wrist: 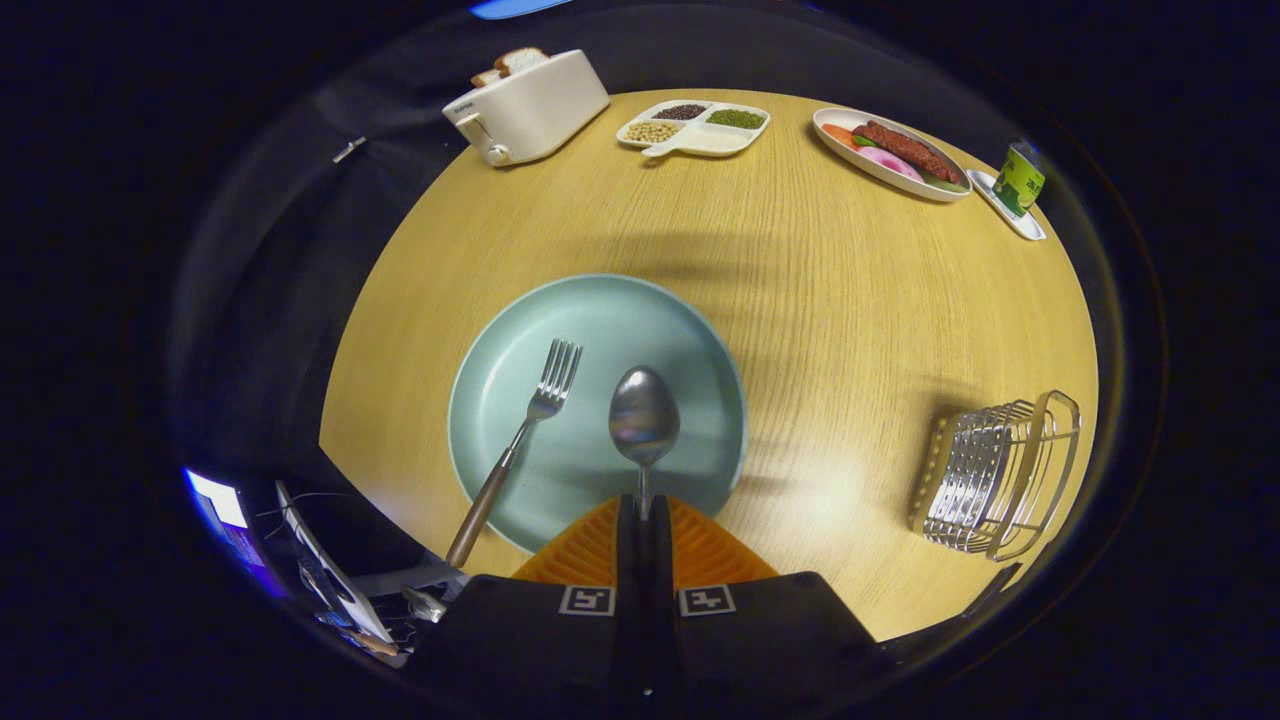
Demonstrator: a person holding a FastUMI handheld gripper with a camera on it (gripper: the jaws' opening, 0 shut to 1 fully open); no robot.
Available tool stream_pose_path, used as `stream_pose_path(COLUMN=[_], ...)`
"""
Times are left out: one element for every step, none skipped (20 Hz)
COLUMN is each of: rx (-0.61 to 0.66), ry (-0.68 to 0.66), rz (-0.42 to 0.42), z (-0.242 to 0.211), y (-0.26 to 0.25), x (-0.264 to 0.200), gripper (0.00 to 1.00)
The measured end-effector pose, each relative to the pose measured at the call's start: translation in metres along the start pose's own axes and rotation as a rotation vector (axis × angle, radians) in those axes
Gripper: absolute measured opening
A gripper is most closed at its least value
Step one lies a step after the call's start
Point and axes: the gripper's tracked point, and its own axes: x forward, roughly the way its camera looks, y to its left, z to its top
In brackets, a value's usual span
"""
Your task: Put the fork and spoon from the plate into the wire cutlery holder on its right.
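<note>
Holding the spoon (644, 420) by its thin stem, my gripper (644, 512) has its two orange fingers (590, 548) pressed together on the handle, with the bowl sticking out ahead of them over the near half of the plate (600, 330). I cannot tell whether the bowl is resting on the plate or lifted just clear of it. The fork (520, 445) lies on the plate's left side, tines toward the plate's middle, its wooden handle hanging over the plate's near-left rim onto the surface (800, 300). The wire cutlery holder (1000, 475) stands well to the right of the plate.

I judge the spoon to be light, rigid and slick: polished metal on a narrow stem, so it may pivot or slide in the pinch if I swing it fast. The hold sits far back from the bowl, which leaves the heavier end free to droop. The fork's wooden handle should offer better friction.

The gripper points forward toward the plate's middle, looking down on it at a slant.
</note>
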Motion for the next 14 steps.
stream_pose_path(rx=[0.017, 0.032, 0.045, 0.059, 0.073, 0.083, 0.090, 0.094, 0.100, 0.107, 0.119, 0.132, 0.145, 0.155], ry=[-0.007, -0.019, -0.026, -0.035, -0.044, -0.051, -0.061, -0.068, -0.078, -0.085, -0.093, -0.100, -0.108, -0.114], rz=[0.009, 0.015, 0.021, 0.030, 0.040, 0.046, 0.052, 0.054, 0.053, 0.052, 0.050, 0.048, 0.045, 0.038], z=[0.002, 0.004, 0.006, 0.008, 0.010, 0.011, 0.013, 0.013, 0.015, 0.016, 0.016, 0.016, 0.016, 0.015], y=[-0.001, -0.003, -0.005, -0.007, -0.009, -0.011, -0.014, -0.019, -0.027, -0.034, -0.043, -0.051, -0.061, -0.071], x=[-0.004, -0.008, -0.013, -0.020, -0.027, -0.035, -0.043, -0.053, -0.065, -0.073, -0.082, -0.090, -0.099, -0.107], gripper=[0.09, 0.08, 0.09, 0.08, 0.08, 0.08, 0.09, 0.09, 0.08, 0.08, 0.08, 0.08, 0.08, 0.08])
